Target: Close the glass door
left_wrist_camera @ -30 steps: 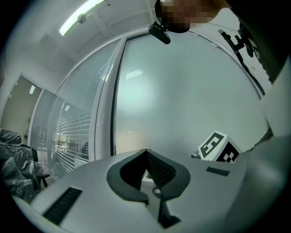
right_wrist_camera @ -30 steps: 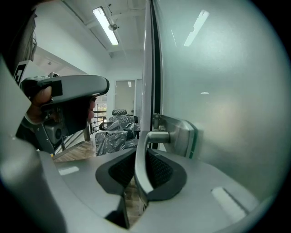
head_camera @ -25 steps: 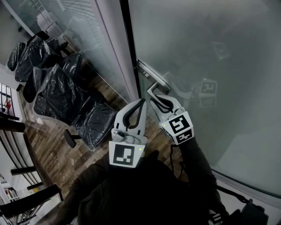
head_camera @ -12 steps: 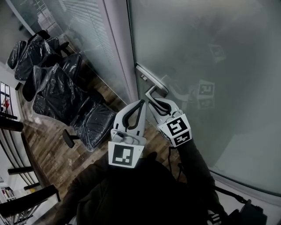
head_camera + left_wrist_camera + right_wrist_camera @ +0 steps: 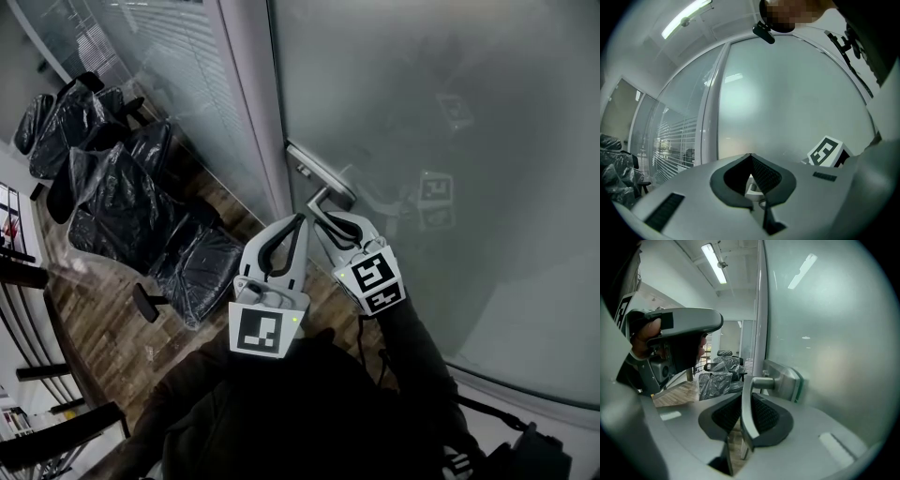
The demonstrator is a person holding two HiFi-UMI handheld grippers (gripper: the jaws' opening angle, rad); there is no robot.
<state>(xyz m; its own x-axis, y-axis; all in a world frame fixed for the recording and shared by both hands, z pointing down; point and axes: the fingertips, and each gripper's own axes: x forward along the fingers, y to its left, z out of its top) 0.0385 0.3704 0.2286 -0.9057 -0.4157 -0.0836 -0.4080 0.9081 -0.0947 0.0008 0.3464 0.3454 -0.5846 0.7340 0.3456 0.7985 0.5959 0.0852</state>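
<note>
Over on the left a row of chairs [image 5: 141,187] bagged in black plastic sits on the wood floor [image 5: 103,300], well clear of the door, so I don't think anything's in the way. The left tongs [image 5: 301,221] hang just beside the handle, pinched shut on nothing, I'd guess because this is a one-hand job. The right tongs [image 5: 333,220] are clamped on the lever of the door handle [image 5: 323,195], a sensible grip for drawing the glass door [image 5: 450,131] to. Its edge sits close by the frame [image 5: 251,103], but I can't tell if it's latched.
</note>
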